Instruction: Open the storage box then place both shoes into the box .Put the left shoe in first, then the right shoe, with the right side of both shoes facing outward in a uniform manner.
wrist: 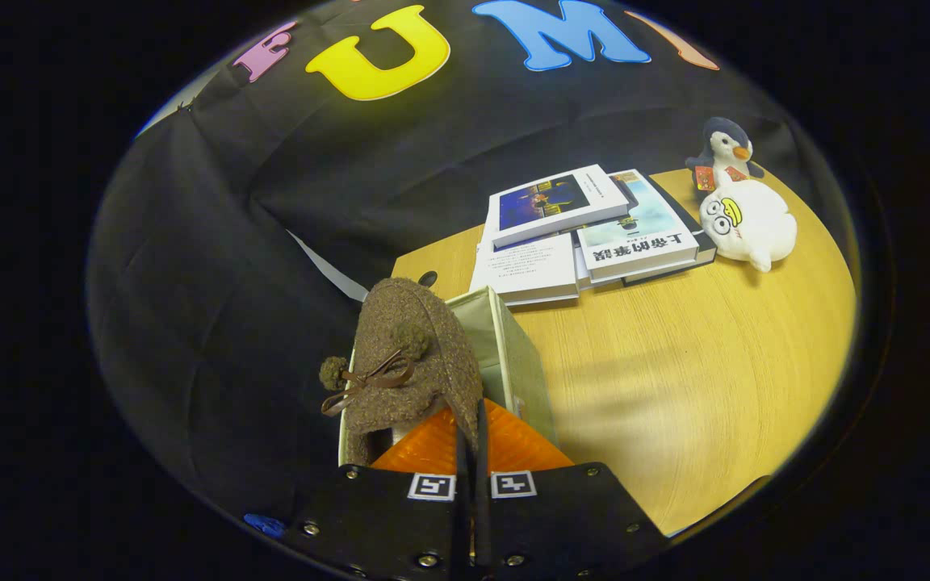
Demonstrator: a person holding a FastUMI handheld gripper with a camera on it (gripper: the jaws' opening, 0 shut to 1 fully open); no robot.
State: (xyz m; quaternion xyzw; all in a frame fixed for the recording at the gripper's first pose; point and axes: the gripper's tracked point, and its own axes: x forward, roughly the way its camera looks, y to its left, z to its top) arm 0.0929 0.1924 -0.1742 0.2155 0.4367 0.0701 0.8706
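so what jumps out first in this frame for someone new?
The brown fuzzy shoe with pompoms, held in the gripper, whose fingers are pinched shut on its edge, hanging over the open storage box. Beyond it on the wooden table: a stack of books and two plush toys.

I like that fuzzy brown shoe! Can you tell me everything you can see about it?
The brown shoe looks like woolly, tweedy felt, with two pom-poms and a thin brown ribbon bow on top. It hangs toe-up just ahead of the gripper, whose fingers are closed together on its rim. It hovers over the open fabric storage box on the wooden table, partly hiding the box's inside. Whether it touches the box is unclear.
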